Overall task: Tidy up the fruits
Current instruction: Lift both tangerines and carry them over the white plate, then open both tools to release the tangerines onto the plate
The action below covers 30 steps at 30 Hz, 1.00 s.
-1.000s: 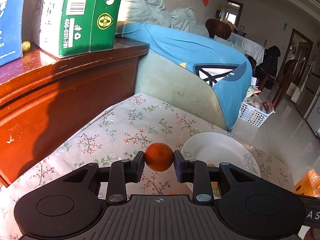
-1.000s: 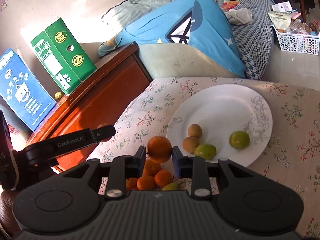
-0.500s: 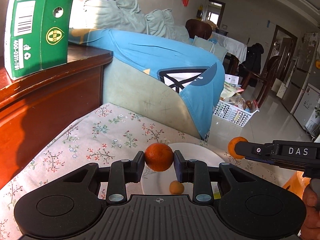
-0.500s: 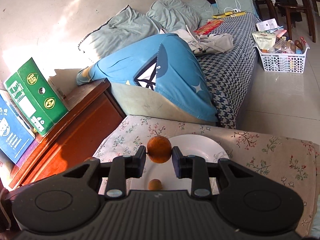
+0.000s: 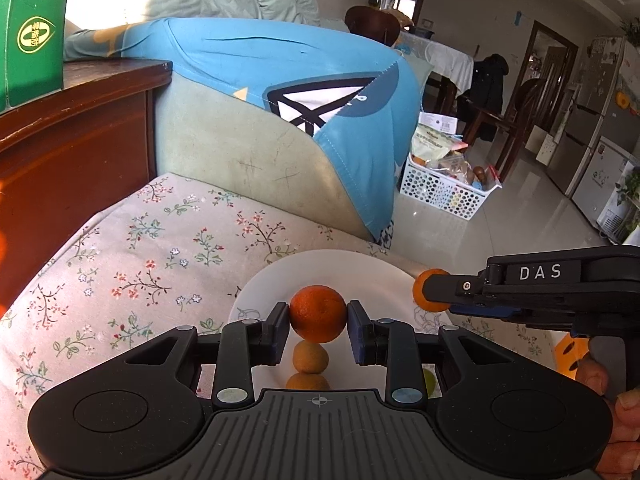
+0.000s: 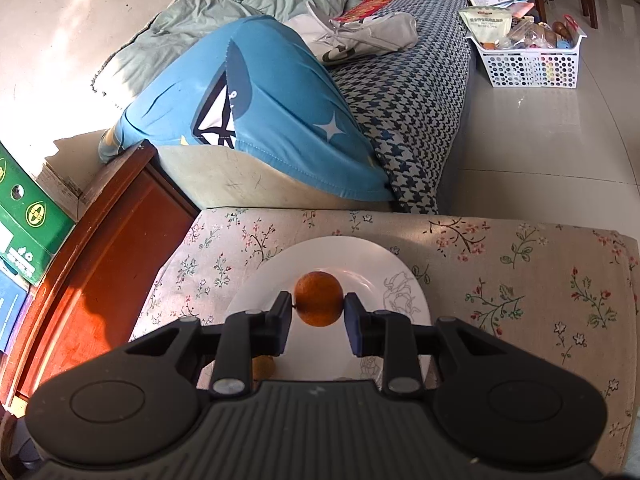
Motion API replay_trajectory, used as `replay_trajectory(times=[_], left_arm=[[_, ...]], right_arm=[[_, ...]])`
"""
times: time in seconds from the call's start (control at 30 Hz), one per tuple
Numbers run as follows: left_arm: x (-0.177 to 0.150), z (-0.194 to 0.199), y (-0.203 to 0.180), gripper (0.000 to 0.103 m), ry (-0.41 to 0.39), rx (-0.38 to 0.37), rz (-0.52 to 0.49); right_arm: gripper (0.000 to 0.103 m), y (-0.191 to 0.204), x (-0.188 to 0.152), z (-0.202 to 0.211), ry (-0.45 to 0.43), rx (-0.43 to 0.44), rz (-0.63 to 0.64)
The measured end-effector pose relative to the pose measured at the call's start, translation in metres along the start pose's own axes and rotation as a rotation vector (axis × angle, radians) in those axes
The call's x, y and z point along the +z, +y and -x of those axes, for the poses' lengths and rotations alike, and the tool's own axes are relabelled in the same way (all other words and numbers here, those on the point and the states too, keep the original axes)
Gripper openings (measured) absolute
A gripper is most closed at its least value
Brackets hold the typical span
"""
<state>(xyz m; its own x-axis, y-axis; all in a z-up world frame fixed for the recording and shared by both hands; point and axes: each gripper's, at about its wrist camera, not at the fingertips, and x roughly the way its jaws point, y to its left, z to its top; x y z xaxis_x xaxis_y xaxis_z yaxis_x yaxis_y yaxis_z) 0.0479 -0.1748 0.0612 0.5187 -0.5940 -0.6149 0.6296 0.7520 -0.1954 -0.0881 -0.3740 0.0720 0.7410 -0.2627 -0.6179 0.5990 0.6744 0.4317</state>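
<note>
My left gripper [image 5: 318, 320] is shut on an orange [image 5: 318, 308] and holds it above the white plate [image 5: 340, 268]. Two small brownish fruits [image 5: 310, 356] and a green one [image 5: 429, 380] lie on the plate below it. My right gripper [image 6: 319, 309] is shut on a second orange [image 6: 319, 298], also above the white plate [image 6: 376, 264]. In the left wrist view the right gripper [image 5: 432, 292] comes in from the right with its orange [image 5: 420, 290] over the plate's right rim. A small brown fruit [image 6: 264, 366] shows under the right gripper's left finger.
The plate sits on a floral cloth [image 5: 152, 264] [image 6: 520, 280]. A wooden cabinet [image 5: 72, 140] with a green box [image 5: 32, 32] stands left. A sofa arm with a blue cloth [image 5: 288, 92] lies behind. A white basket [image 5: 444, 188] sits on the floor.
Both grippers, each still holding its orange, have moved over the plate. The right gripper has come closer to the left one and lower toward the plate.
</note>
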Motion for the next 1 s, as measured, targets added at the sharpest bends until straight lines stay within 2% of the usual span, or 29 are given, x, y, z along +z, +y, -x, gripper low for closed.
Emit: replay_trajectory(times=[0.2, 0.27, 0.57, 0.6, 0.67, 0.73, 0.83, 0.93, 1.0], left_arm=[[-0.009, -0.013, -0.008, 0.029, 0.032, -0.024, -0.021], [-0.011, -0.017, -0.009, 0.029, 0.041, -0.030, -0.026], [-0.009, -0.020, -0.007, 0.032, 0.034, -0.031, 0.002], [-0.007, -0.017, -0.006, 0.035, 0.029, -0.028, 0.009], [-0.004, -0.010, -0.004, 0.051, 0.004, -0.015, 0.020], [-0.001, -0.003, -0.003, 0.061, -0.017, 0.007, 0.025], [0.002, 0.008, -0.001, 0.065, -0.030, 0.011, 0.017], [0.004, 0.017, 0.001, 0.079, -0.027, 0.039, 0.023], [0.004, 0.023, 0.003, 0.080, -0.020, 0.041, 0.031]], right_arm=[[0.029, -0.006, -0.003, -0.012, 0.049, -0.016, -0.045], [0.025, -0.008, -0.004, -0.015, 0.063, -0.017, -0.058], [0.028, -0.010, -0.005, -0.020, 0.072, -0.026, -0.093], [0.028, -0.010, -0.004, -0.019, 0.066, -0.024, -0.096], [0.029, -0.010, -0.002, -0.017, 0.056, -0.013, -0.096], [0.030, -0.009, -0.001, -0.015, 0.044, -0.011, -0.097], [0.035, -0.008, 0.001, -0.012, 0.045, 0.013, -0.107], [0.037, -0.005, 0.001, -0.009, 0.043, 0.021, -0.098], [0.041, -0.002, -0.001, -0.006, 0.039, 0.017, -0.081]])
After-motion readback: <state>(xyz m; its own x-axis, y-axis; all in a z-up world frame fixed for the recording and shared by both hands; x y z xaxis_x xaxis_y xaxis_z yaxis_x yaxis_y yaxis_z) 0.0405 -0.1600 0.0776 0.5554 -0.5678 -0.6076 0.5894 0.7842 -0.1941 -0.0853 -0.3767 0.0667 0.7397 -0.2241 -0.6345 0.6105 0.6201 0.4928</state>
